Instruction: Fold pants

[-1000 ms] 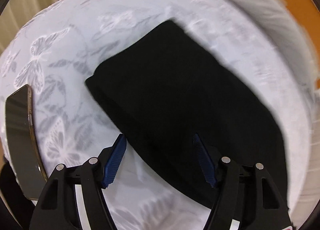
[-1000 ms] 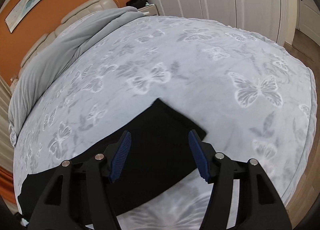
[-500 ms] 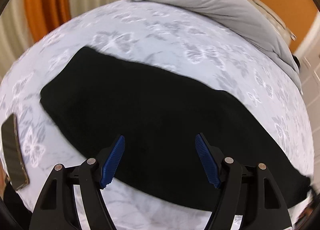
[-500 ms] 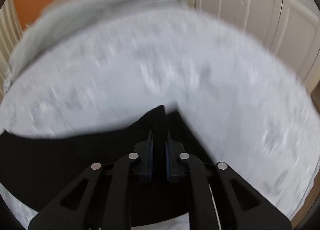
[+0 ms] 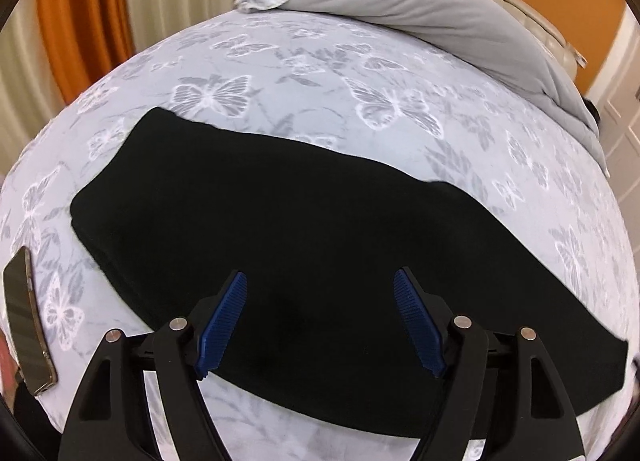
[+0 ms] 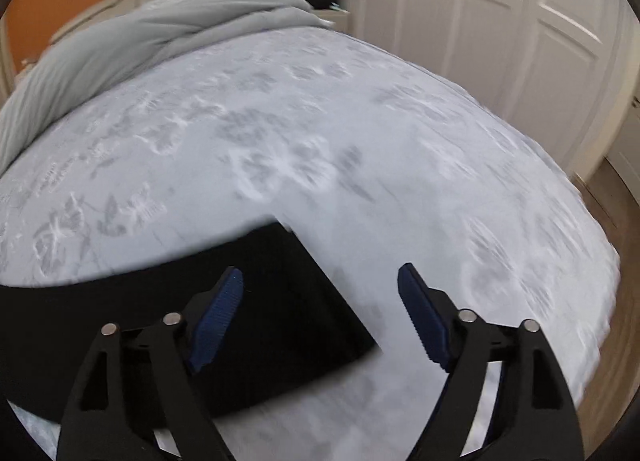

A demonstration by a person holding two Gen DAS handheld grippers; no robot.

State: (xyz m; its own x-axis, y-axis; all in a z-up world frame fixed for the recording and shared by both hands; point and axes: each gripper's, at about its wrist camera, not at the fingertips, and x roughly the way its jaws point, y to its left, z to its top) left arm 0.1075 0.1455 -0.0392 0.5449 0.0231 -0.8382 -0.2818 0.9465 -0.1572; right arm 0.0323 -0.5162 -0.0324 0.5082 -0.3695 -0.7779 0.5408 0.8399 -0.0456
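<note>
Black pants [image 5: 288, 221] lie flat in a long strip across the butterfly-print bedsheet [image 5: 304, 73]. My left gripper [image 5: 320, 321] hovers over the near edge of the strip, its jaws opening, nothing pinched between the blue pads. In the right wrist view the pants' right end [image 6: 256, 301] lies flat with a square corner. My right gripper [image 6: 320, 317] is above that end, its jaws opening wide; the cloth lies under the left pad and the pads do not press on it.
A phone [image 5: 24, 321] lies on the sheet at the left edge. A grey duvet [image 5: 432, 9] is bunched at the head of the bed. Orange and cream curtains [image 5: 80, 9] hang beyond the left side. White wardrobe doors [image 6: 500, 29] and wooden floor [image 6: 616, 197] border the right.
My left gripper swung from the pants' left end to over the strip's middle. My right gripper pinched the pants' right end shut half a second ago, then let go and opened wide.
</note>
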